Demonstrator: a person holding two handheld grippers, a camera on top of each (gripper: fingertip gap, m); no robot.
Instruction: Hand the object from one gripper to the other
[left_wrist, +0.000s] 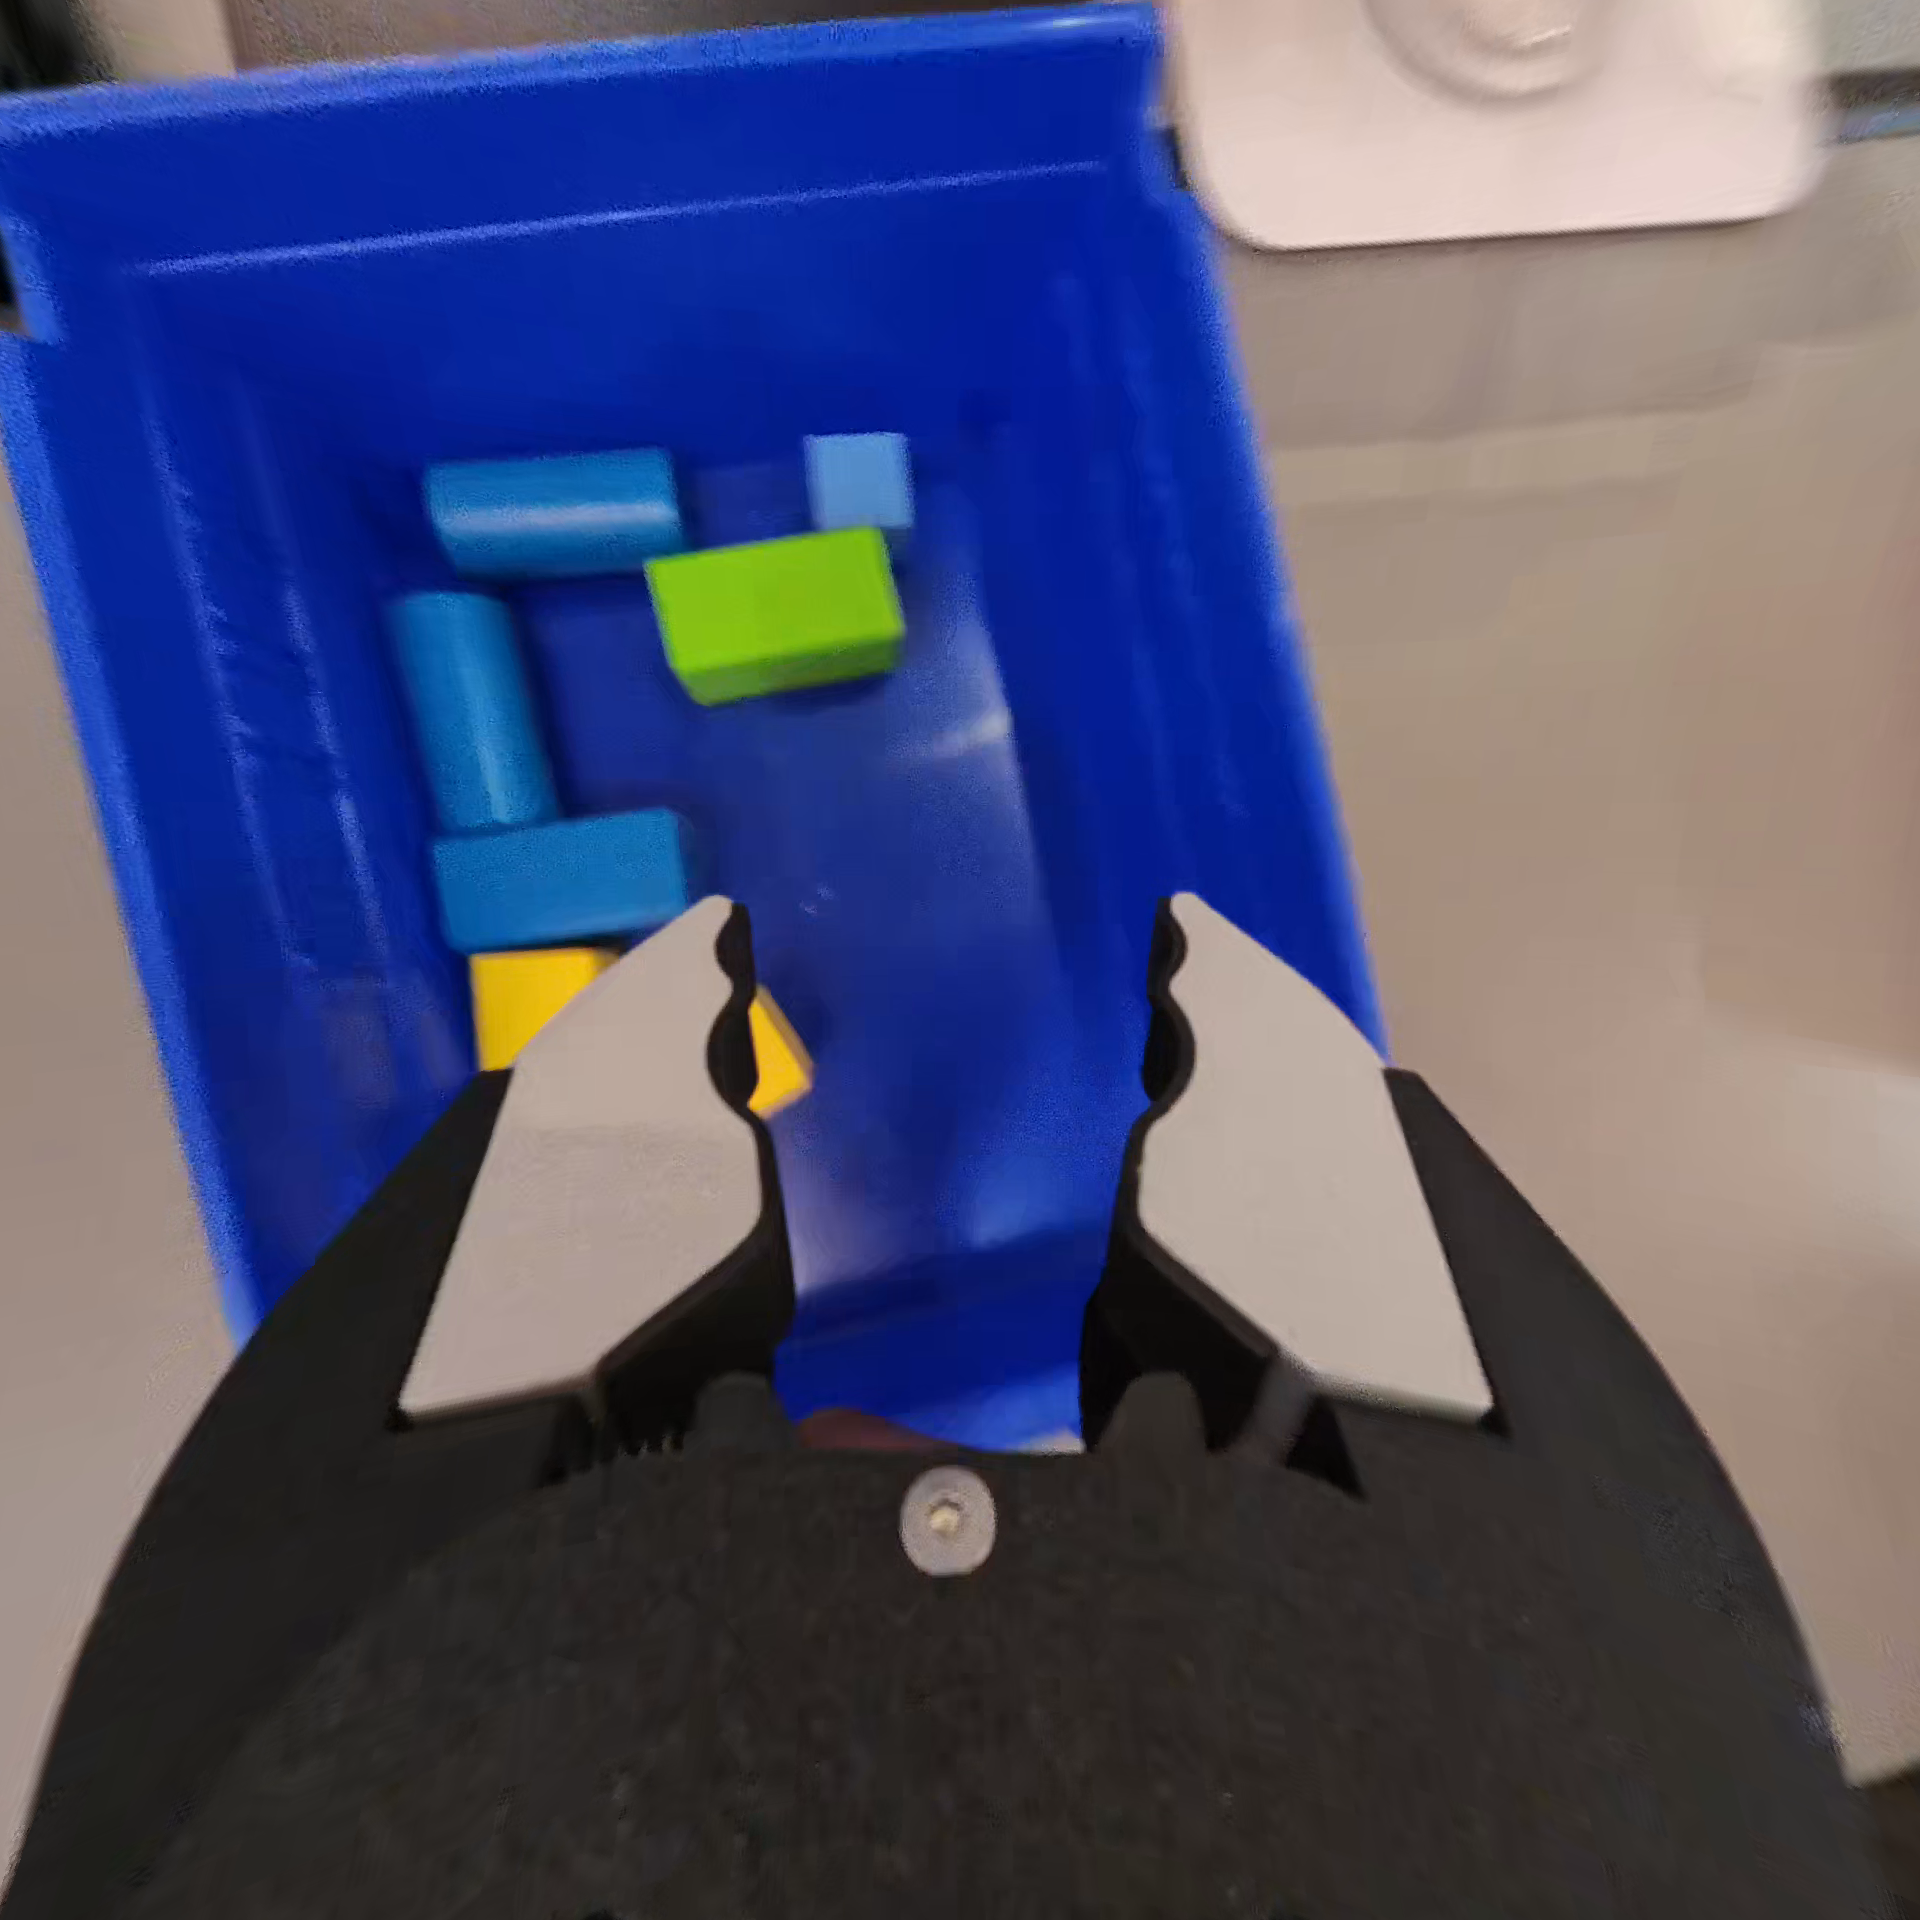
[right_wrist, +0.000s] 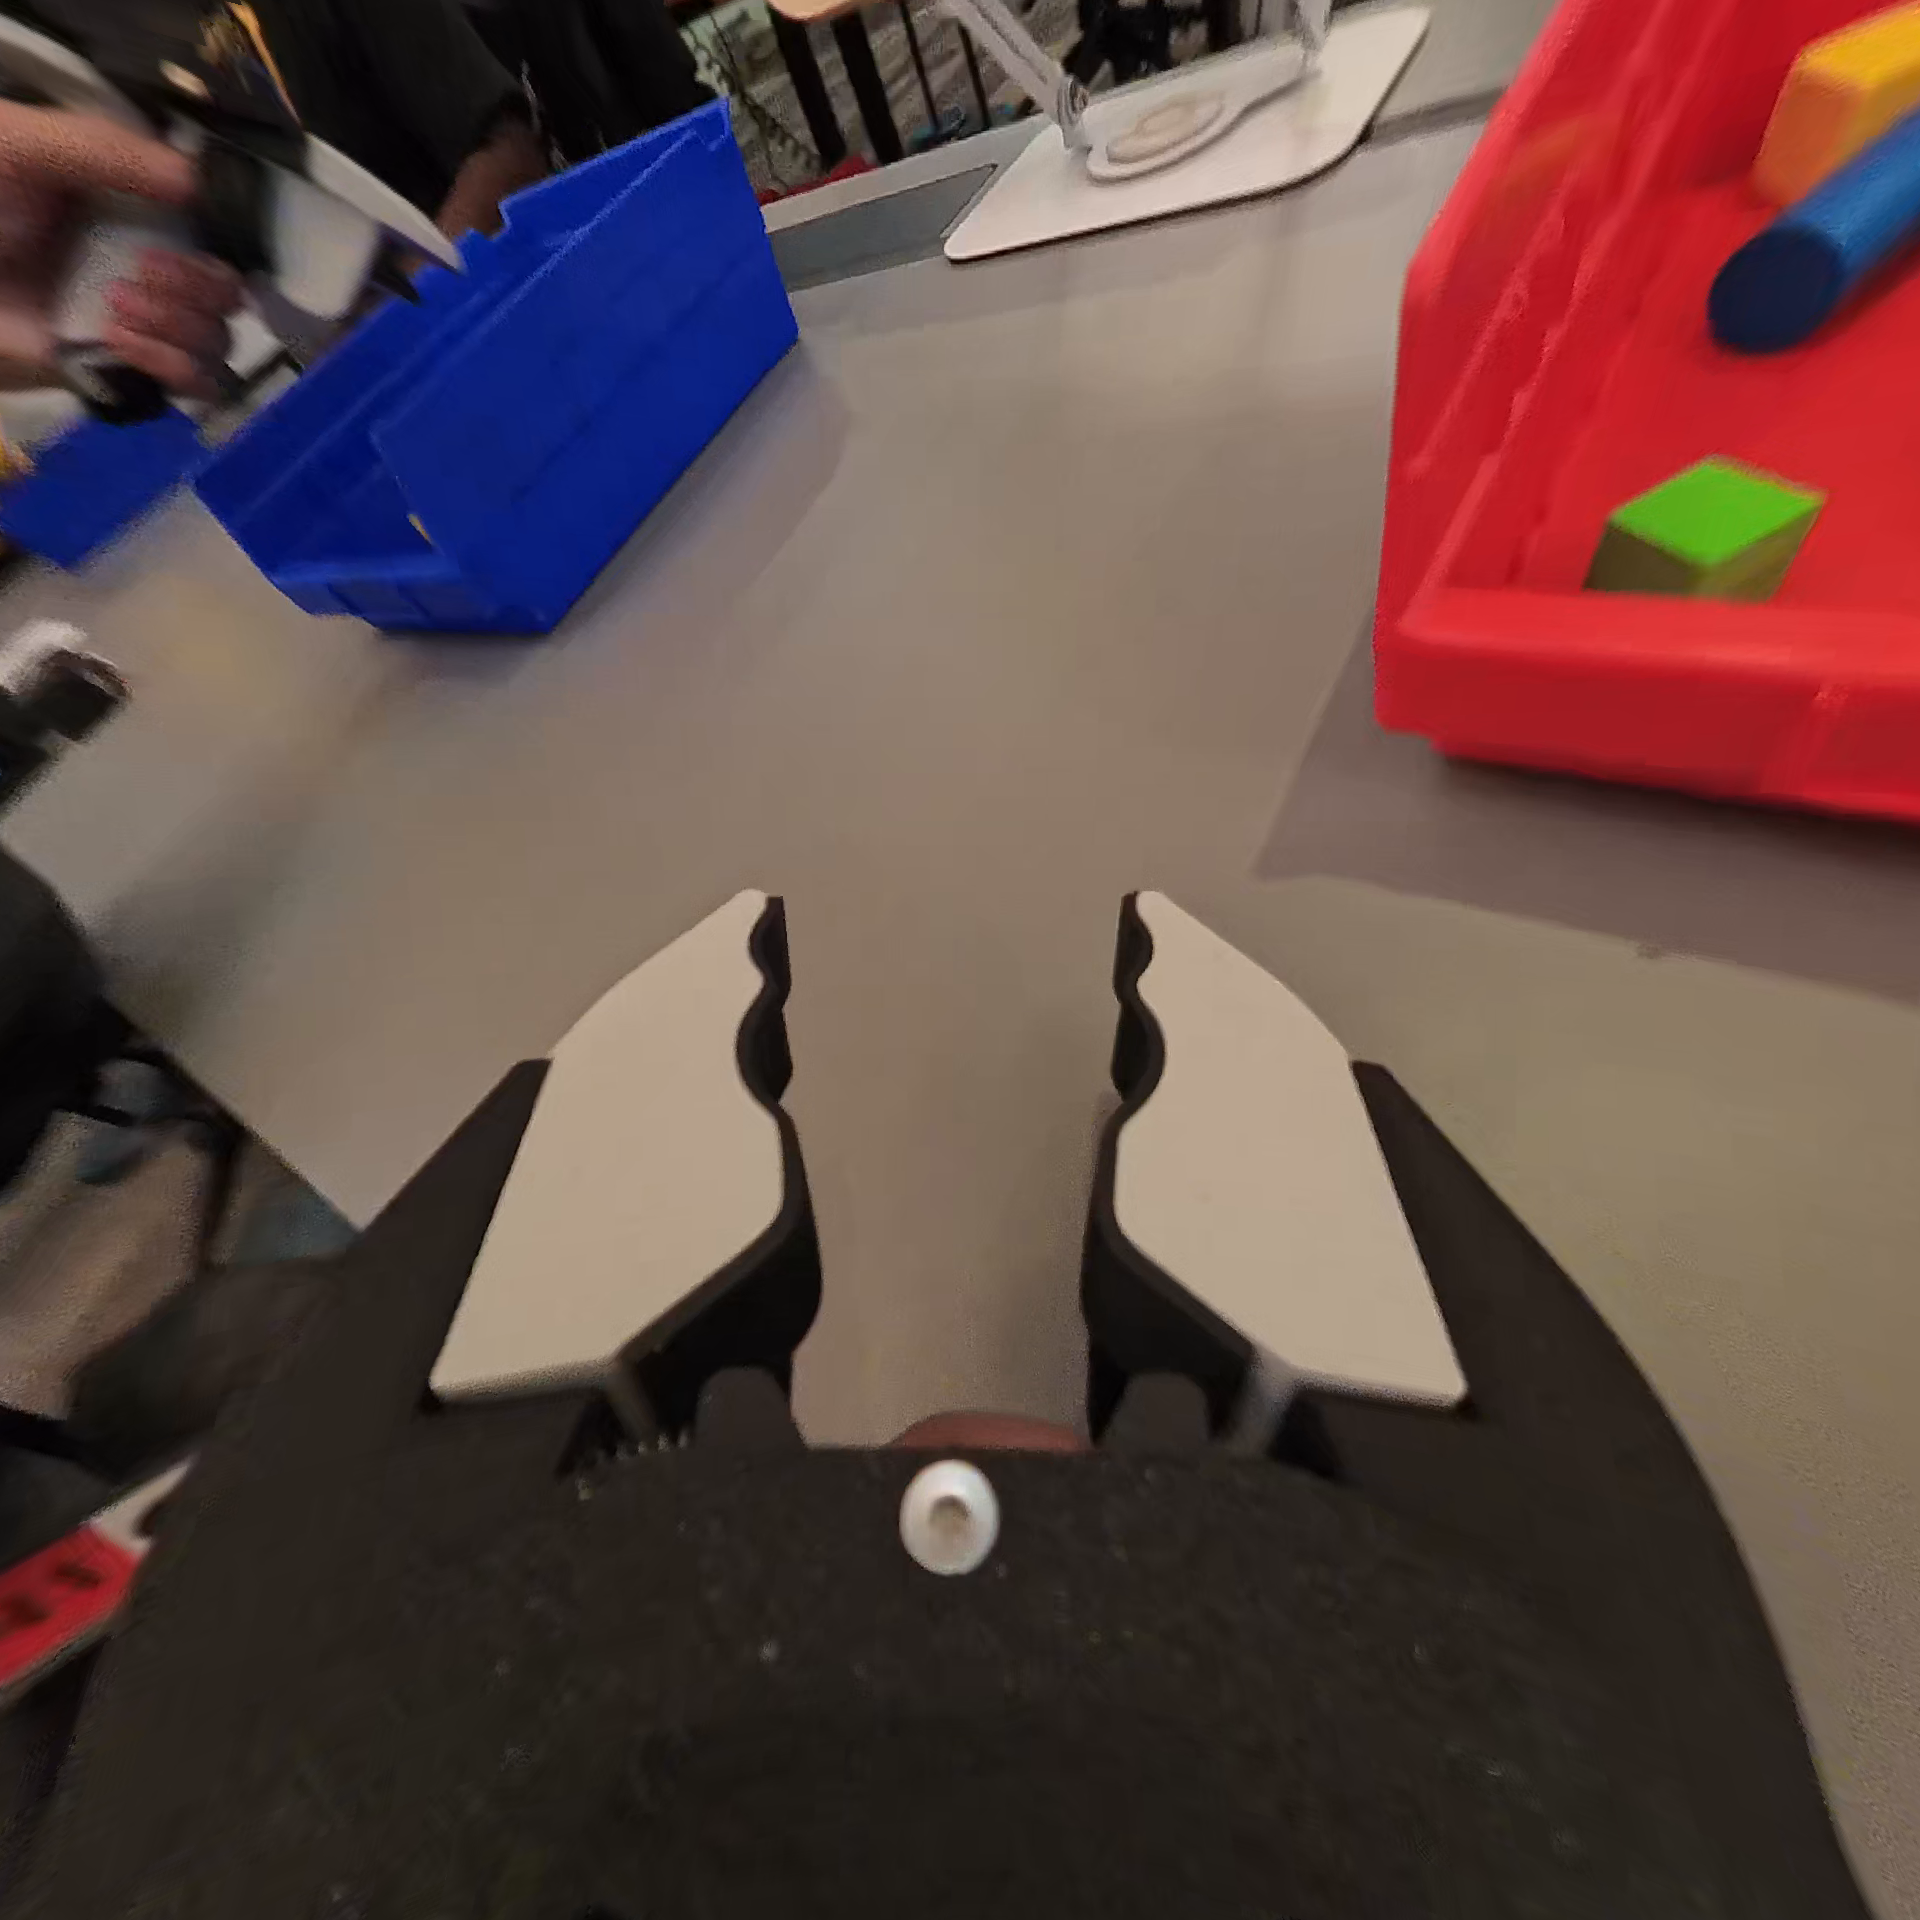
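Note:
My left gripper (left_wrist: 951, 920) is open and empty, hovering above the blue bin (left_wrist: 1184, 644). In the bin lie a green block (left_wrist: 774, 613), several blue blocks (left_wrist: 551, 509) and a yellow block (left_wrist: 520, 997) partly hidden by my left finger. My right gripper (right_wrist: 951, 914) is open and empty over the bare grey table. In the right wrist view the left gripper (right_wrist: 312, 218), held by a hand, is above the blue bin (right_wrist: 582, 416) at the far left. A red bin (right_wrist: 1558, 665) at the right holds a green cube (right_wrist: 1704, 530), a blue cylinder (right_wrist: 1818, 270) and an orange block (right_wrist: 1849, 94).
A white flat pad (right_wrist: 1195, 156) with a stand lies at the table's far side; it also shows in the left wrist view (left_wrist: 1507, 114). A dark chair (right_wrist: 62, 727) and a person's dark clothing are at the left. The grey table (right_wrist: 987, 623) stretches between the bins.

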